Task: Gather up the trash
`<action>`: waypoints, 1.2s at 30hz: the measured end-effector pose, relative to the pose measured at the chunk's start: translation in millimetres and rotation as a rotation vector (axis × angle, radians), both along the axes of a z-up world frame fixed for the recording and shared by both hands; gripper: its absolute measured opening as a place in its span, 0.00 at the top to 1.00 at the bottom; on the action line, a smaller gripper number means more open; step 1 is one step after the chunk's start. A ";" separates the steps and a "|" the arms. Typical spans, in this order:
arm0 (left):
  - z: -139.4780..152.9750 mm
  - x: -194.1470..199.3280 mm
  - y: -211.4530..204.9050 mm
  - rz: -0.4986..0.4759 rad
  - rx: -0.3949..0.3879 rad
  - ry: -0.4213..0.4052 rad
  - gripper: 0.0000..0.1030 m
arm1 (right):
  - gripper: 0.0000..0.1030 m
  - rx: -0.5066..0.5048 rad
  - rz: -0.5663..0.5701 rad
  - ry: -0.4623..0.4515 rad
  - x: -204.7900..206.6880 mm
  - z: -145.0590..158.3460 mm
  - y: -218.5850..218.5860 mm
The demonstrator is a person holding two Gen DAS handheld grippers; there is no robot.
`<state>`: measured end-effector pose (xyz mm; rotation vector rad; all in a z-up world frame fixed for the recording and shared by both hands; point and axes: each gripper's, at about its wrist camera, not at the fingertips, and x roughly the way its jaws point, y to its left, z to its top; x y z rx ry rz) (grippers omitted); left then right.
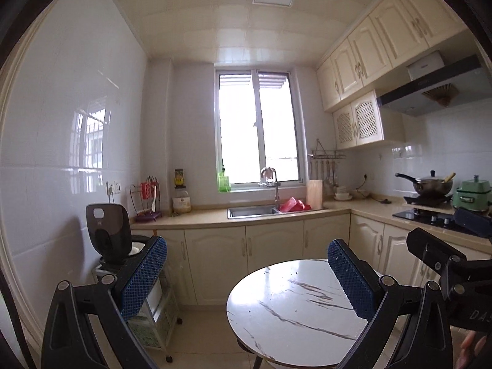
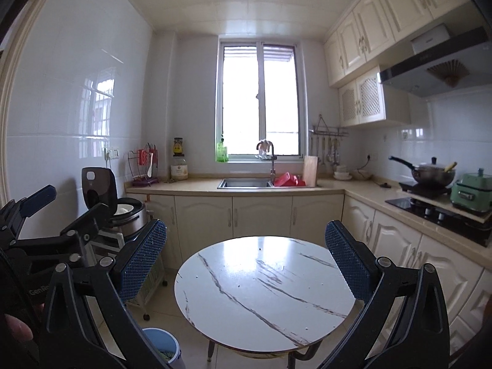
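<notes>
Marble-patterned round worktop (image 1: pixel 295 313) sits below the left hand-held gripper (image 1: pixel 246 273), whose blue pads stand wide apart, nothing between them. Sink (image 1: pixel 252 212) under the window beyond.

Right wrist view: right hand-held gripper (image 2: pixel 246 258) also spread wide and empty above the same worktop (image 2: pixel 264 289). Blue trash bin (image 2: pixel 163 347) stands on the floor beside the table's left edge, greenish scraps inside.
</notes>
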<state>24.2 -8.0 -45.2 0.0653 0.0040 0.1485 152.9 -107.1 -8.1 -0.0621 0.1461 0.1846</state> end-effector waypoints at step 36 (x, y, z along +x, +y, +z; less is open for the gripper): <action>9.0 -21.9 -23.1 -0.046 -0.012 -0.029 0.01 | 0.00 0.015 -0.088 -0.058 -42.1 21.9 -25.3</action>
